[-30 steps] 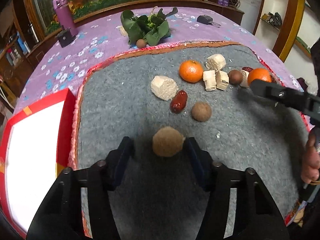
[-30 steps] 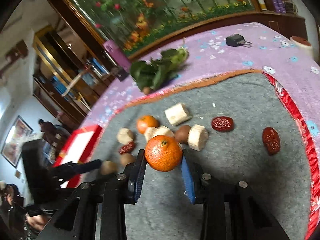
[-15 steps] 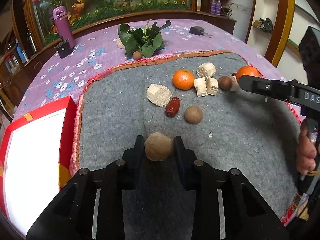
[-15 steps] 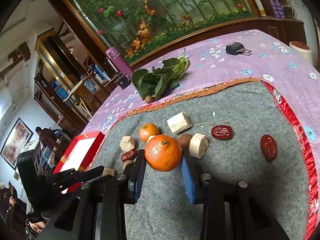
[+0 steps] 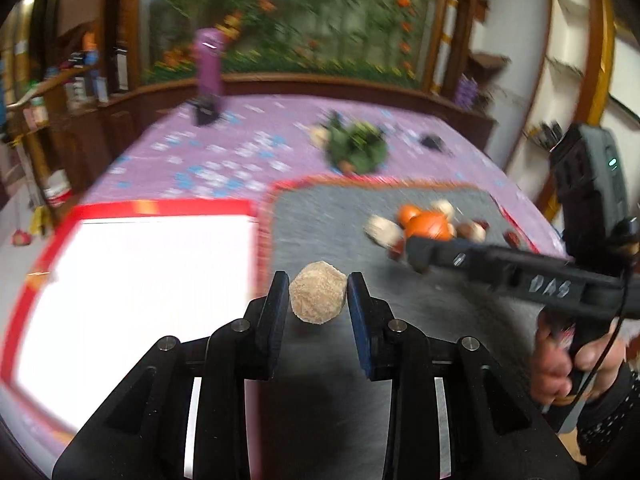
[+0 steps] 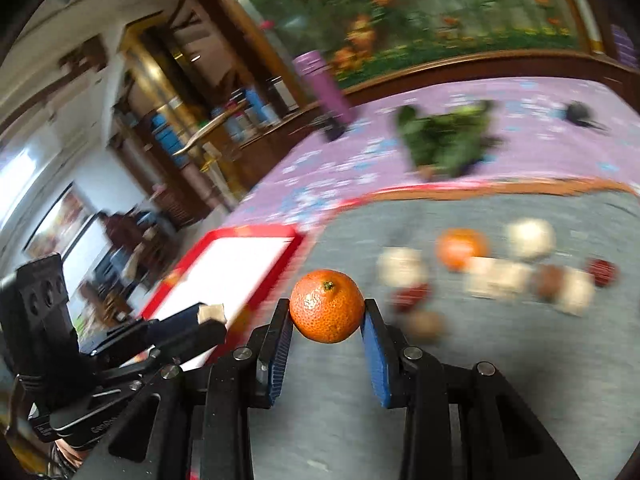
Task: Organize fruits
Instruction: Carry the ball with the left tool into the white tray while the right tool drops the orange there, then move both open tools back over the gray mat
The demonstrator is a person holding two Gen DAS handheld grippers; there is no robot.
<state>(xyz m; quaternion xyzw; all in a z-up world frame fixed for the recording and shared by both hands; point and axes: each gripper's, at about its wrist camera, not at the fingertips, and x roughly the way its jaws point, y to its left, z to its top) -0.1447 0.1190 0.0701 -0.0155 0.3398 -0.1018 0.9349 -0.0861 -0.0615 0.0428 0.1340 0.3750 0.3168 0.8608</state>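
Gripping a rough tan round fruit (image 5: 318, 298), the left gripper (image 5: 318, 300) fills the near middle of the left wrist view, its two black pads pressed against the fruit's sides after just closing on it, and the fruit hangs clear above the grey felt mat (image 5: 340, 220). To the left lies a red-rimmed white tray (image 5: 160, 210), its right edge just beside the mat. On the far right of the mat sits a blurred cluster of fruits and pale chunks (image 5: 424, 222) (too smeared to count). The right gripper (image 5: 416, 254) reaches in from the right, held by a hand (image 5: 560, 364). Farther back, on the purple flowered tablecloth (image 5: 240, 152), are green leaves (image 5: 356, 148) and a purple bottle (image 5: 210, 64). In the right wrist view, the right gripper (image 6: 326, 316) is clamped on an orange mandarin (image 6: 326, 306), blue-faced pads tight on both sides, lifted over the mat (image 6: 520, 360). The tray (image 6: 256, 232) lies far left, and the left gripper (image 6: 208, 318) crosses its near corner with the tan fruit (image 6: 211, 312) at its tip. Another mandarin (image 6: 462, 248), pale chunks and red dates rest blurred on the mat to the right.
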